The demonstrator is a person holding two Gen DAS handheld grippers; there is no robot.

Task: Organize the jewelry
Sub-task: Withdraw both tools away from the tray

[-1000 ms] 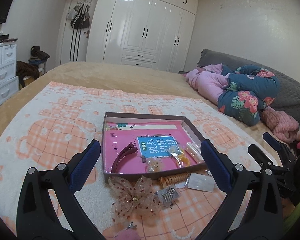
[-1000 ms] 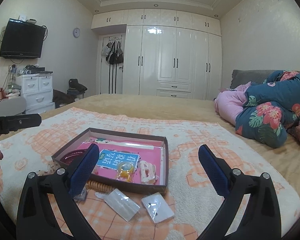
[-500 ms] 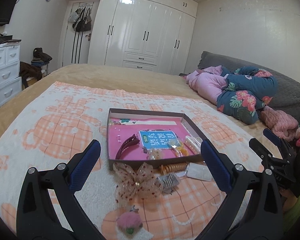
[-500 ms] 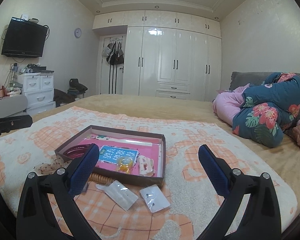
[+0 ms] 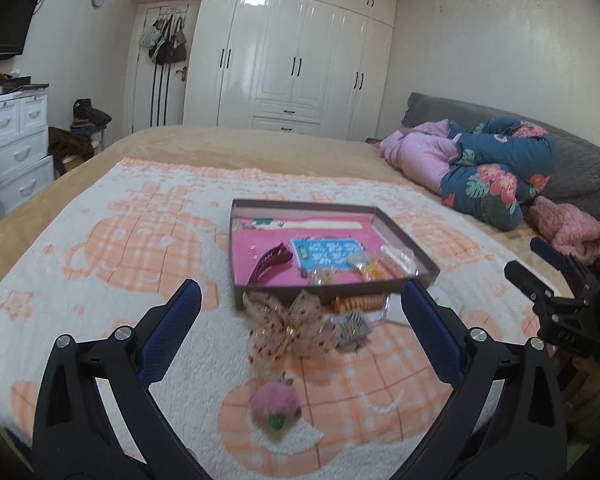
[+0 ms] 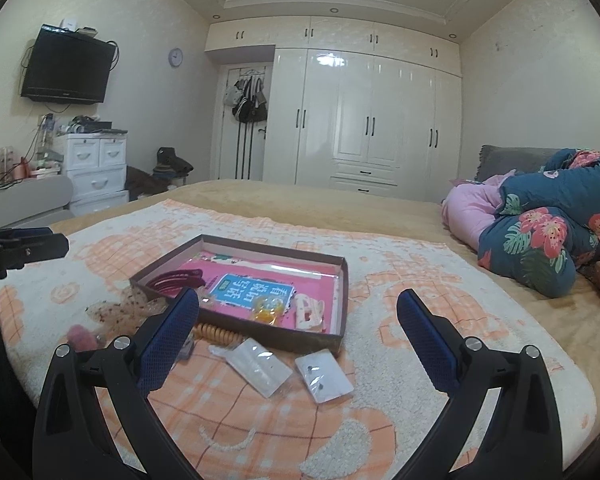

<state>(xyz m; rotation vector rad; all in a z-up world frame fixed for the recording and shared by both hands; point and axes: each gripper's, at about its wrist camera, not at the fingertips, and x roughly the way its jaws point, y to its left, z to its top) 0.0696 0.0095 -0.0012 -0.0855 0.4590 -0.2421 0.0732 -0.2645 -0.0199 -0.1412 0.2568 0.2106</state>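
A brown tray (image 5: pixel 324 206) with a pink floor lies on the bed blanket; it also shows in the right wrist view (image 6: pixel 342 296). Inside are a dark red hair clip (image 5: pixel 270 262), a blue card (image 5: pixel 326 252) and small clear trinkets. In front of the tray lie a sheer dotted bow (image 5: pixel 290 326), an orange spiral hair tie (image 5: pixel 356 302), a pink pompom (image 5: pixel 274 404) and two clear bags (image 6: pixel 256 366) (image 6: pixel 324 374). My left gripper (image 5: pixel 300 328) is open and empty, held back from the bow. My right gripper (image 6: pixel 298 330) is open and empty above the bags.
The blanket (image 5: pixel 120 248) covers a tan bed. Folded pink and floral quilts (image 5: pixel 492 168) lie at the right. White drawers (image 6: pixel 96 164) and a wall TV (image 6: pixel 66 66) stand left. Wardrobes (image 6: pixel 364 120) line the far wall.
Both grippers have pulled back from the tray and risen a little, so the pink pompom and more of the blanket now show. Both stay open and empty.
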